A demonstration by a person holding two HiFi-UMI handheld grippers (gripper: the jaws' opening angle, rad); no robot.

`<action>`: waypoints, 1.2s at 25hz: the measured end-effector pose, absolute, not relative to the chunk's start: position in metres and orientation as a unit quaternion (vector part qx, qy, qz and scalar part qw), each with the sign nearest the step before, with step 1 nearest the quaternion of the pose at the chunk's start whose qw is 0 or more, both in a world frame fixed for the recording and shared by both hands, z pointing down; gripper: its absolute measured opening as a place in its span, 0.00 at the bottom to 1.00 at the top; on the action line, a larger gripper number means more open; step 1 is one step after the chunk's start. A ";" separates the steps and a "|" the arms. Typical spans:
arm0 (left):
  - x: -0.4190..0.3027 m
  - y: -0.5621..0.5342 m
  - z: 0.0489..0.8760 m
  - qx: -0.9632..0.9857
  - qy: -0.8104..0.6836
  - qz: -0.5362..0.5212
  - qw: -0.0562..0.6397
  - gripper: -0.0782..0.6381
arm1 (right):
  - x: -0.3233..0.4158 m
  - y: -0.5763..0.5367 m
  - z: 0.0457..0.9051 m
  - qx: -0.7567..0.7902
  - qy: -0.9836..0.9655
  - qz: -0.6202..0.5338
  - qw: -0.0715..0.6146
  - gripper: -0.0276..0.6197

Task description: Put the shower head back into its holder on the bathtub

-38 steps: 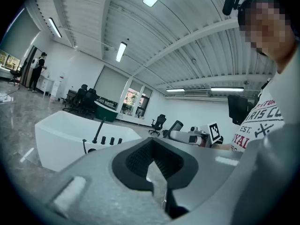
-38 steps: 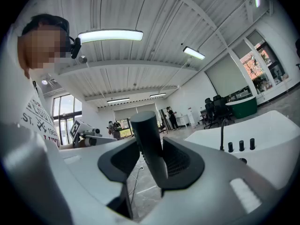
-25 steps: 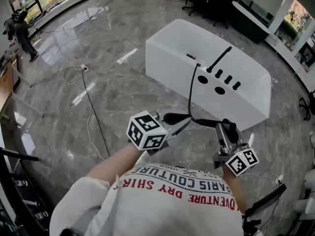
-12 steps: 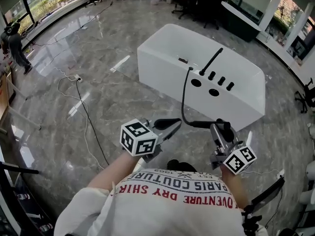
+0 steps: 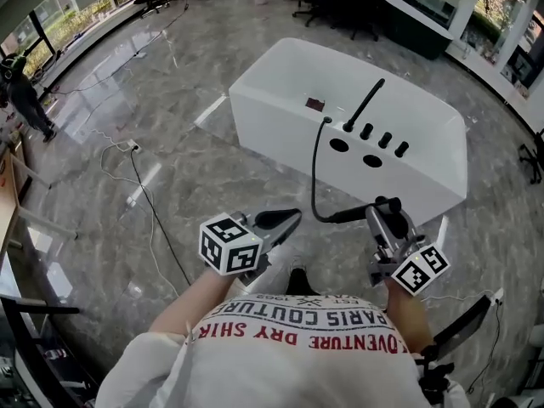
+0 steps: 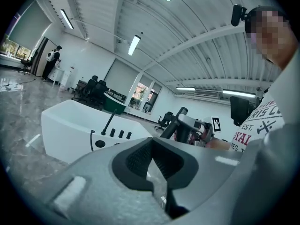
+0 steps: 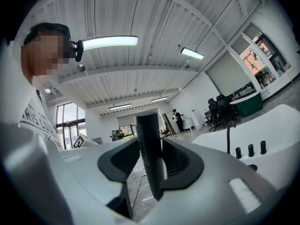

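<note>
Shift since before: in the head view my left gripper [image 5: 285, 219] sits lower and further left than a second ago. My right gripper [image 5: 384, 217] has hardly changed place. The bathtub [image 5: 272, 134] fills a little more of the view, and a shoe [image 5: 296, 280] now shows between my arms.
Hidden: the spray end of the shower head [image 5: 353, 215] is lost behind my right gripper, and only its black handle sticks out. My forearms vanish under my shirt [image 5: 323, 364].
Hard to tell: of the two dark openings [image 5: 340, 144] on the tub deck, I cannot say which is the holder. A small red mark near the tub rim is too small to read.
Writing: upside down on the shirt, "PARIS COUTURE" and "DRY SHIRT".
Left fingers [image 6: 136, 161]: pressed together with nothing between them.
Right fingers [image 7: 180, 163]: clamped on the black handle, which stands upright between them.
Shower head place: held in the air, well short of the tub, not in any opening.
Hose [image 5: 314, 168]: runs from the deck down in a loop to the handle.
</note>
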State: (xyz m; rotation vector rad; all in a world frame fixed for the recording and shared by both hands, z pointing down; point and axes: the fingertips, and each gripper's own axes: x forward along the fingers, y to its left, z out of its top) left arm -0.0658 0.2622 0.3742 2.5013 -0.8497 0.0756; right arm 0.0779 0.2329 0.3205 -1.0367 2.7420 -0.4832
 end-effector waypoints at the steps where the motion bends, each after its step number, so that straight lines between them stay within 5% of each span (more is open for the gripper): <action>1: -0.067 0.251 0.378 0.915 -0.316 0.033 0.249 0.11 | 0.079 0.220 0.323 -0.344 0.920 -0.165 0.089 0.27; 20: -0.030 0.062 0.398 0.902 -0.327 0.054 0.276 0.11 | 0.123 0.020 0.333 -0.324 0.917 -0.199 0.118 0.27; 30: -0.025 0.032 0.395 0.915 -0.327 0.109 0.212 0.11 | 0.142 -0.007 0.268 -0.331 0.919 -0.140 0.159 0.26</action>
